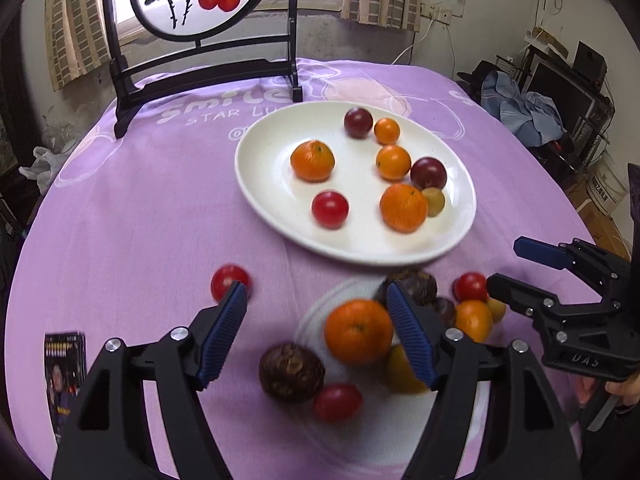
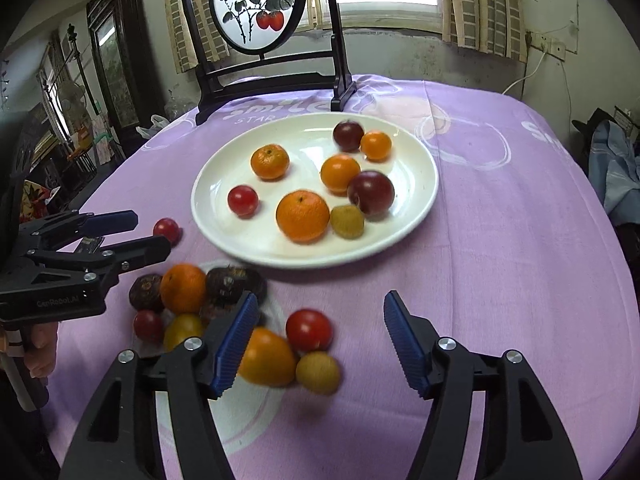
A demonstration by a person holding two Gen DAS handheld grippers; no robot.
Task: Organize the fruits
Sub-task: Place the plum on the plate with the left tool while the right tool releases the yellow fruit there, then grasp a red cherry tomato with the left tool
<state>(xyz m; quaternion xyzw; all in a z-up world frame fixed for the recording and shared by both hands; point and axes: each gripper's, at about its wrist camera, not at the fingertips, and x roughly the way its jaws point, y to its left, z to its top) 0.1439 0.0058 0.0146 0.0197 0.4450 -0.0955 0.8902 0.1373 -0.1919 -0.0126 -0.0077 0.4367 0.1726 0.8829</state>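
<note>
Both tongs, left tongs (image 1: 316, 316) and right tongs (image 2: 318, 324), are spread apart and grasp nothing. 8 fruits sit on the big white plate (image 1: 260, 176) so they stay together. More fruit, like a mandarin (image 1: 358, 330), waits on the bench (image 1: 140, 220) near the tongs.

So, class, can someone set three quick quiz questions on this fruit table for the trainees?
1. How many fruits lie on the white plate?
2. True or false: the right gripper is shut.
3. The tablecloth is: A green, B purple, C white.
Key: 1 eight; 2 false; 3 B.
</note>
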